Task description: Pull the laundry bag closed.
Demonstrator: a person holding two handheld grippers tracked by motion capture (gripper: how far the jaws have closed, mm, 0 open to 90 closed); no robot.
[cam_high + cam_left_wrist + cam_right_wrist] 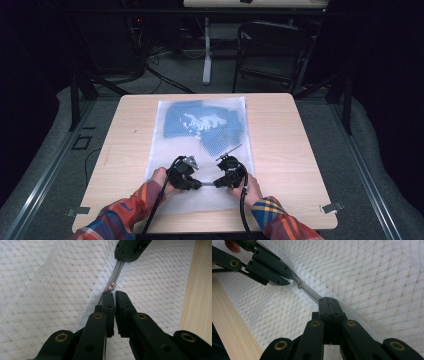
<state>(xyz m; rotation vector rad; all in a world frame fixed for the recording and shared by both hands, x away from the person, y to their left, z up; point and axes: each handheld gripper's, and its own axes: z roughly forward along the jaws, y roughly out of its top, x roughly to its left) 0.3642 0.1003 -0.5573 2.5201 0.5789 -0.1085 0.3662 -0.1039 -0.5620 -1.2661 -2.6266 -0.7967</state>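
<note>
A white mesh bag (200, 150) lies flat on the wooden table (290, 150), with a blue garment (205, 125) inside it. Along the bag's near end runs a grey zipper (116, 272). Its small metal slider (112, 286) sits right at the tips of my left gripper (114, 293), which is shut on the zipper pull. A short way along the zipper (310, 293), my right gripper (328, 300) is shut on the zipper tape. In the high view, the left gripper (199, 184) and the right gripper (217, 183) point at each other, tips close together.
The table's near edge (197, 290) runs just beside the zipper. A black chair (272, 50) and a desk leg (206, 50) stand on the floor beyond the table. A metal clip (332, 206) sits at the near right corner.
</note>
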